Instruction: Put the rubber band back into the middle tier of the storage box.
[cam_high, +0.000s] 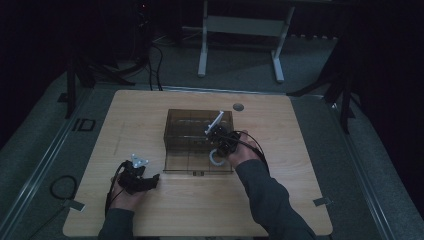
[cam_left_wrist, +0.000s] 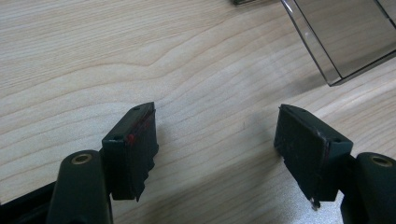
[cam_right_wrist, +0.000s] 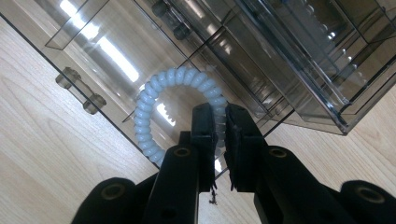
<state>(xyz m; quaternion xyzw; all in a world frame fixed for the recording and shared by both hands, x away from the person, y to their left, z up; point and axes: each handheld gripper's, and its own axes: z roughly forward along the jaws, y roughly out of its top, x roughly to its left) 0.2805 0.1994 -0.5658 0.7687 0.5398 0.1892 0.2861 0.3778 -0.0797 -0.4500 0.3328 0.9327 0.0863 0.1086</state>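
Dimly lit room | wood table (cam_high: 280, 200) | left tongs (cam_left_wrist: 217, 140) agape | right tongs (cam_right_wrist: 220, 140) pinching, seemingly, coil ring (cam_right_wrist: 149, 112)

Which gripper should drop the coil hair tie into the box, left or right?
Right. The right gripper is already shut on the pale spiral hair tie, over the smoky clear organizer box. The left gripper hangs open above bare table, off to the box's side.

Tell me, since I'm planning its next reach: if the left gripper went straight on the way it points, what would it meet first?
The left gripper, jaws open and holding nothing, looks along bare table. Straight ahead the way looks free; the clear organiser's lowered flap lies off to one side, though depth is hard to judge.
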